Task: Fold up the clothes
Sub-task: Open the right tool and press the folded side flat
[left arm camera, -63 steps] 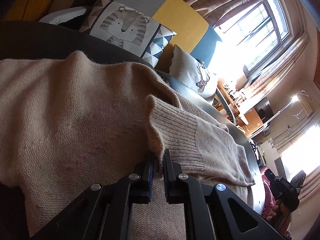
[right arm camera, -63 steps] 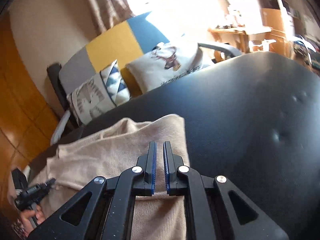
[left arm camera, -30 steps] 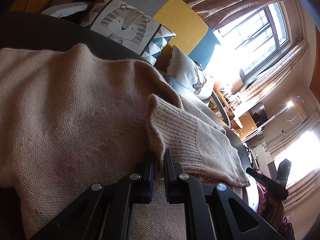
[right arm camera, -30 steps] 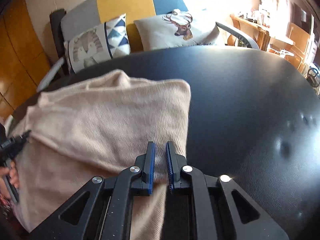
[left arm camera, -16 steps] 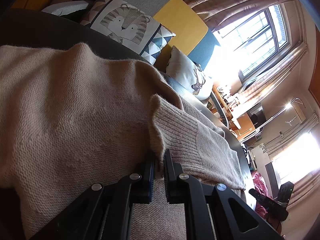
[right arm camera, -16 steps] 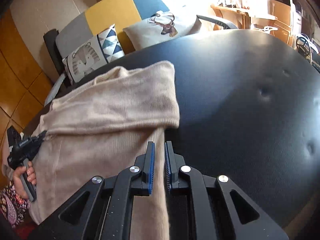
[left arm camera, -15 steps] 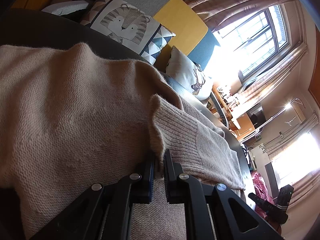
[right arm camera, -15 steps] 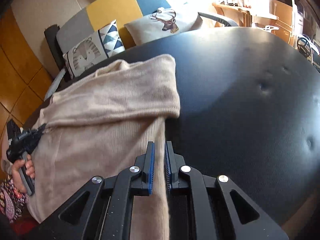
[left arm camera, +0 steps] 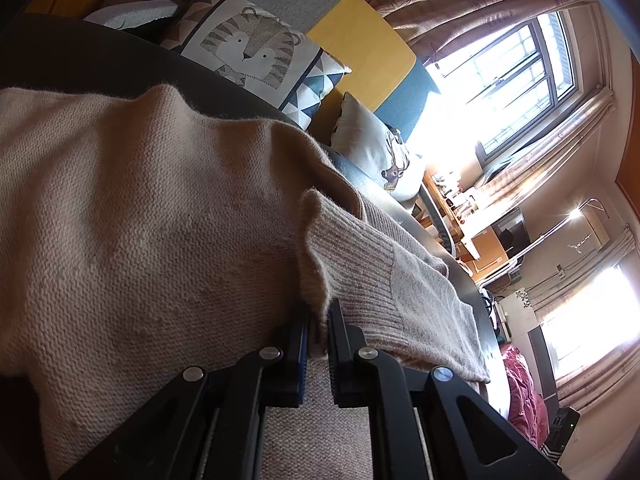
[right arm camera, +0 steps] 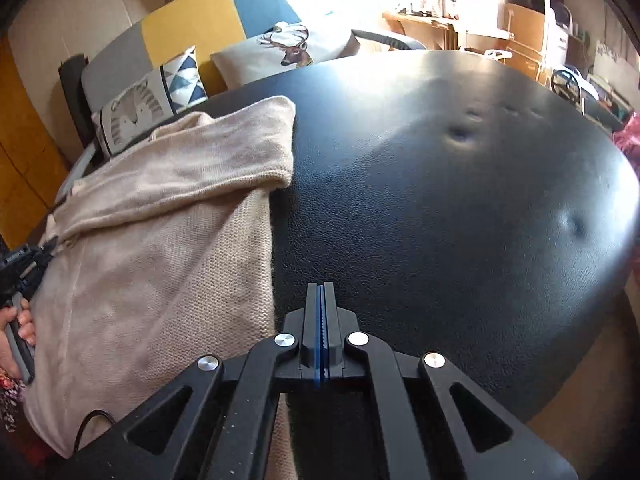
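Note:
A beige knit sweater (left arm camera: 140, 220) lies partly folded on a black leather table (right arm camera: 440, 200). My left gripper (left arm camera: 319, 312) is shut on the sweater's ribbed cuff (left arm camera: 352, 264), which bunches up between its pads. In the right wrist view the sweater (right arm camera: 160, 248) covers the table's left part, and the left gripper (right arm camera: 24, 260) shows at its far left edge with a hand (right arm camera: 16, 328) below. My right gripper (right arm camera: 320, 286) hovers over bare leather just right of the sweater's edge. Its jaws are closing and meet with nothing between them.
Behind the table stands a grey, yellow and blue sofa (right arm camera: 188, 24) with a tiger cushion (left arm camera: 248, 48) and a deer cushion (right arm camera: 288, 48). A wooden desk (right arm camera: 432, 28) stands by the bright window. A red cloth (left arm camera: 524, 392) lies past the table's right end.
The right gripper slid rightward off the sweater's edge onto bare leather, and its jaws came fully together. The left gripper kept its hold and stayed put.

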